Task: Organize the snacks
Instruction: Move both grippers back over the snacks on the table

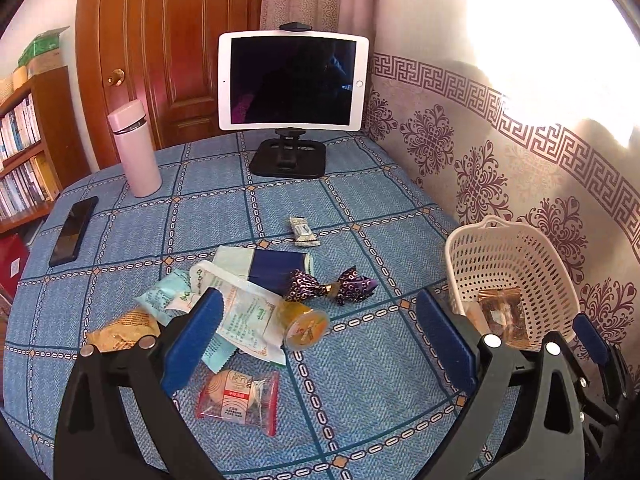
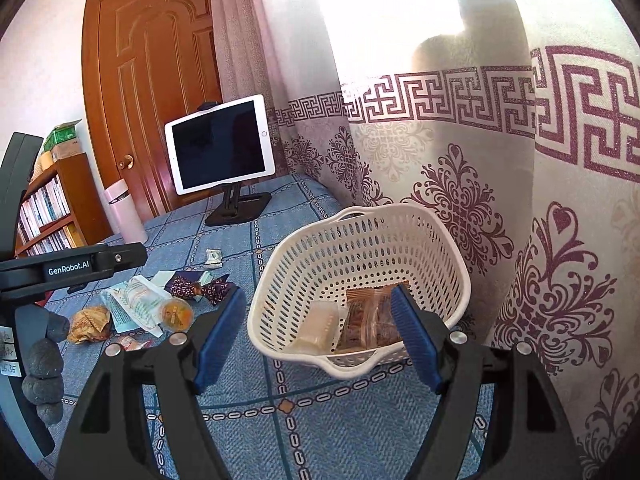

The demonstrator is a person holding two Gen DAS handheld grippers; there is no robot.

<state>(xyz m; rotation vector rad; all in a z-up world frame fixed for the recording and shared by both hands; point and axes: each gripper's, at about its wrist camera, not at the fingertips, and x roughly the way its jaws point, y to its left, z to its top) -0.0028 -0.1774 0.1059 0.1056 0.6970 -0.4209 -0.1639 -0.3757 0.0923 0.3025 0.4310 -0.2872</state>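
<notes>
snacks (image 1: 240, 312) lie heaped on the blue cloth at left, beneath the left gripper (image 1: 316, 340), its jaws wide apart and empty. at right, the right gripper (image 2: 320, 340), jaws also apart and empty, hovers at the white basket (image 2: 452, 256), which holds two packets; picking one loose packet squarely looks wisest.

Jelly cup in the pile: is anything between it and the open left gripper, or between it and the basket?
Nothing visible blocks the jelly cup. It lies on its side at the pile's near edge against a white wrapper, clear of the open left gripper. Bare tablecloth runs to the white basket.
</notes>
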